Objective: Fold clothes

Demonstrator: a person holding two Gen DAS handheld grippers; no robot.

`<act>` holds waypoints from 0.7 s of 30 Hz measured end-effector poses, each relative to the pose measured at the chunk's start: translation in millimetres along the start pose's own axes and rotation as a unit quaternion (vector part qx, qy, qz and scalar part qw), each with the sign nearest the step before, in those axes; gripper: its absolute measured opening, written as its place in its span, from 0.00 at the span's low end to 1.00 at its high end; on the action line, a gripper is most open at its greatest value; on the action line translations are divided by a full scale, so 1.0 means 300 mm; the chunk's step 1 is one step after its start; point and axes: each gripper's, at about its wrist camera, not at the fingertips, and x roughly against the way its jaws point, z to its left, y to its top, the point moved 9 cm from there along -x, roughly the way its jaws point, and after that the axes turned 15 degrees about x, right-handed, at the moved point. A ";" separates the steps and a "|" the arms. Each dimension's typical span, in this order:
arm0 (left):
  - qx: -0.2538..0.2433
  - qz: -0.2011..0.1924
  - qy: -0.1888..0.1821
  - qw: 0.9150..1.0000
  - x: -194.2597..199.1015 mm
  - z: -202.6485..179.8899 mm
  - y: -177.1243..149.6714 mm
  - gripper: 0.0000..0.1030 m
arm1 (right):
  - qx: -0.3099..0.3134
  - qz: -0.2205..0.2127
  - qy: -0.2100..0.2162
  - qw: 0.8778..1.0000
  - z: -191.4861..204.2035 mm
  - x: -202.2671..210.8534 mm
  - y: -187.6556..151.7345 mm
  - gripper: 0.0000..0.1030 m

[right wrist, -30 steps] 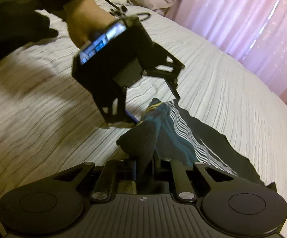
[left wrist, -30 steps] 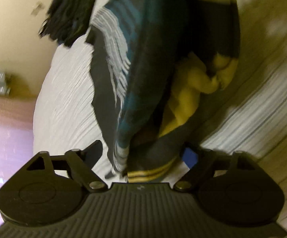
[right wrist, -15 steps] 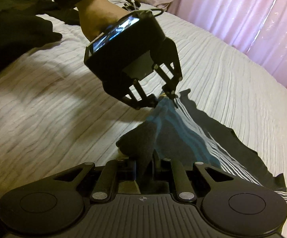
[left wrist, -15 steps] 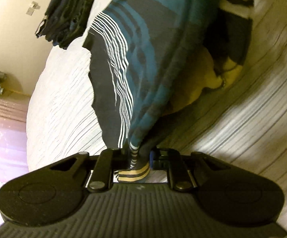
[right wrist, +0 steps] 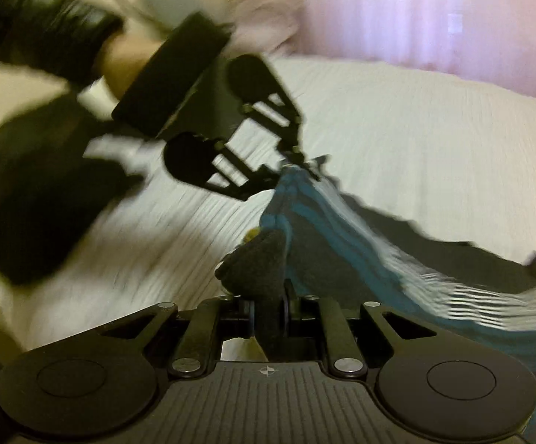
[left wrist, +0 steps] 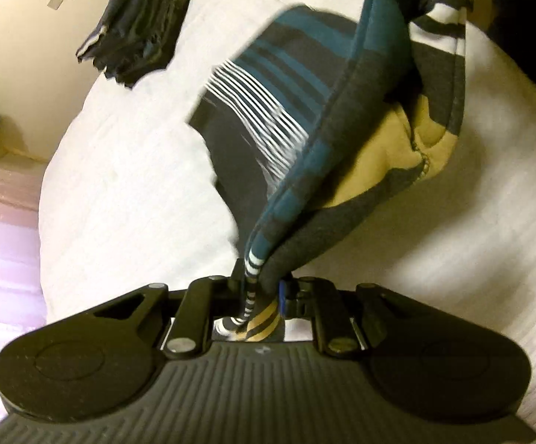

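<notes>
A dark striped garment (left wrist: 304, 129) with teal, white and mustard bands hangs above the white bed, stretched between both grippers. My left gripper (left wrist: 258, 290) is shut on one striped edge of it. It also shows in the right wrist view (right wrist: 297, 161), pinching the garment's far end. My right gripper (right wrist: 268, 301) is shut on a bunched dark corner of the garment (right wrist: 341, 244). The cloth's lower part trails onto the bedspread to the right.
A folded stack of dark clothes (left wrist: 134, 24) lies at the far edge of the white ribbed bedspread (left wrist: 127, 192). A dark heap of clothing (right wrist: 34, 192) lies on the bed at left. Pink curtains (right wrist: 434, 11) hang behind the bed.
My left gripper went from open to shut on the garment's striped edge. Both grippers have lifted and drawn apart, raising and stretching the cloth.
</notes>
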 end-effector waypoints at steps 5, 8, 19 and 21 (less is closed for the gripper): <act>-0.045 0.002 -0.035 0.998 -0.106 0.168 0.271 0.13 | -0.127 -0.047 -0.070 0.988 -0.260 0.197 -0.039 0.12; -0.071 0.004 -0.055 0.996 -0.233 0.202 0.465 0.14 | -0.204 -0.065 -0.097 0.972 -0.418 0.273 -0.126 0.12; -0.090 0.077 -0.158 0.980 -0.848 0.009 0.747 0.16 | -0.449 -0.054 -0.122 0.883 -0.854 0.287 -0.669 0.12; -0.080 0.085 -0.164 0.980 -0.889 -0.005 0.757 0.18 | -0.476 -0.055 -0.120 0.870 -0.891 0.282 -0.727 0.12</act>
